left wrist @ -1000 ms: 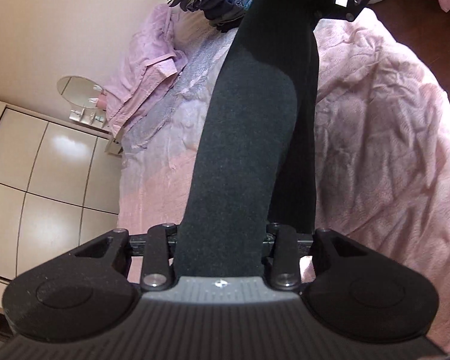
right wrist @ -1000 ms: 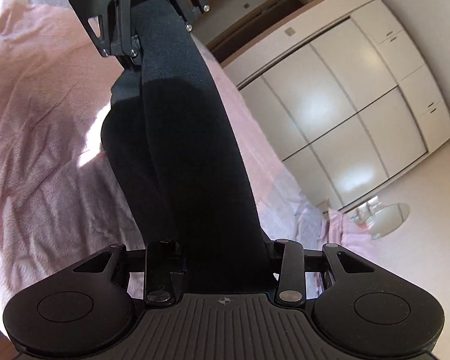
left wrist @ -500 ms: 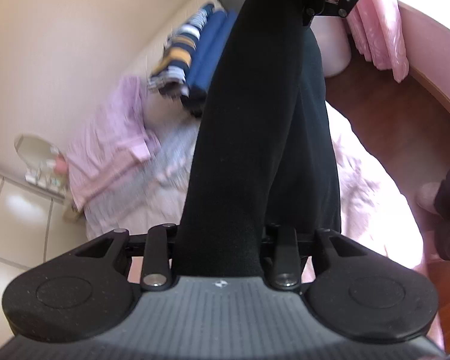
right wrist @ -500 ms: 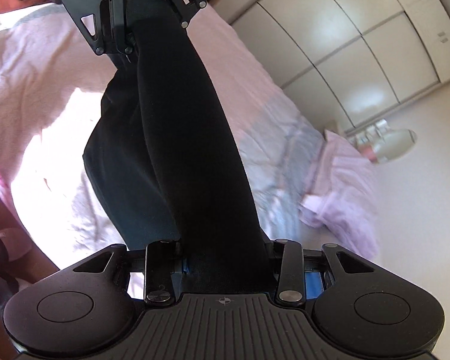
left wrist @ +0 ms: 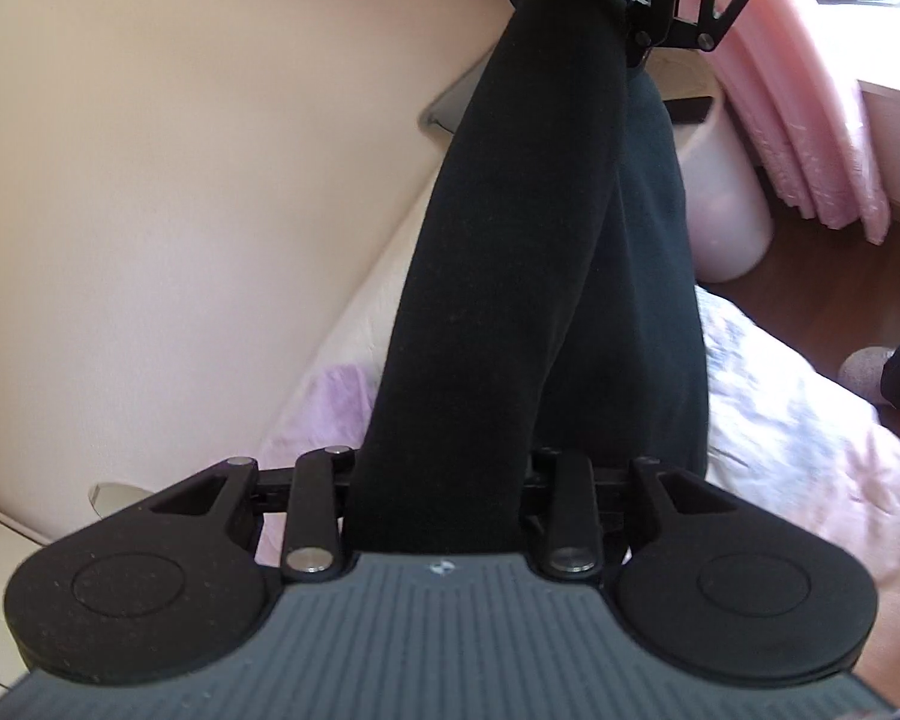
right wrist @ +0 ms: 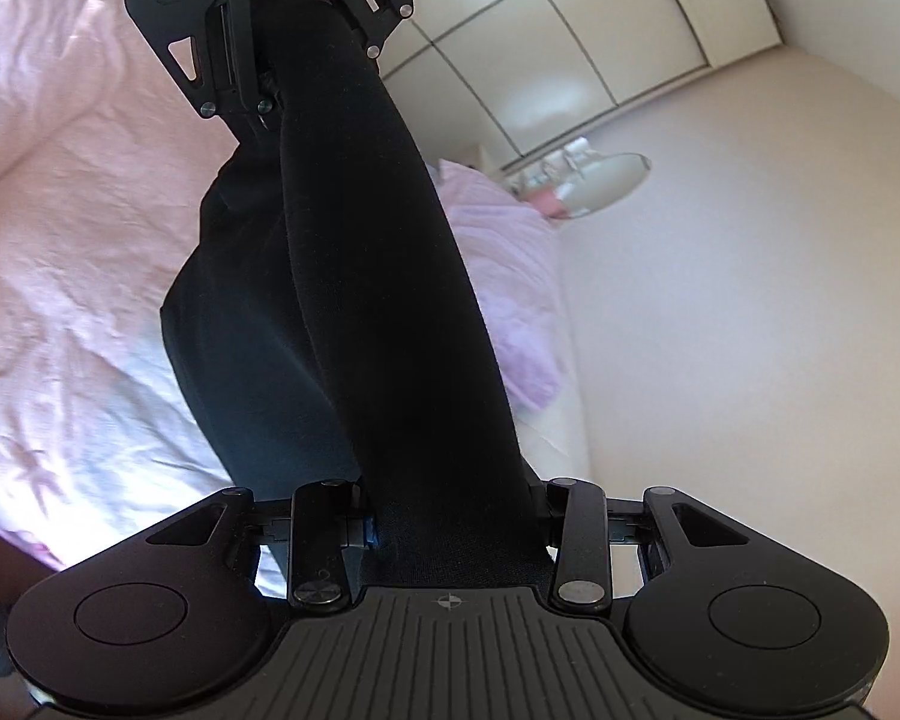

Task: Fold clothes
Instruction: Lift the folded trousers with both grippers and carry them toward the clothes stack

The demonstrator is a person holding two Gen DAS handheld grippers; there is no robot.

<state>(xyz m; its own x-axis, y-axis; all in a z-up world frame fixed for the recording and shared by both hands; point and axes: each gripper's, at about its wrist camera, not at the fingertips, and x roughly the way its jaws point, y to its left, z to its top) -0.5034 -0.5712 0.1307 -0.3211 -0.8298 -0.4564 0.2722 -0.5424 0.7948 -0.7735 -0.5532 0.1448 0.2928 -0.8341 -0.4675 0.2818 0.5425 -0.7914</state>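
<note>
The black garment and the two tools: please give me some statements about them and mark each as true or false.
1. Both tools grip the black garment. True: the left tool and the right tool each pinch one end.
2. The garment lies flat on the bed. False: it is stretched between the tools above the pink bedding.
3. A lilac garment lies on the bed near the wall. True.
4. The right tool is empty. False: black cloth sits between its fingers.
5. The bedding is blue. False: it is pink.
</note>
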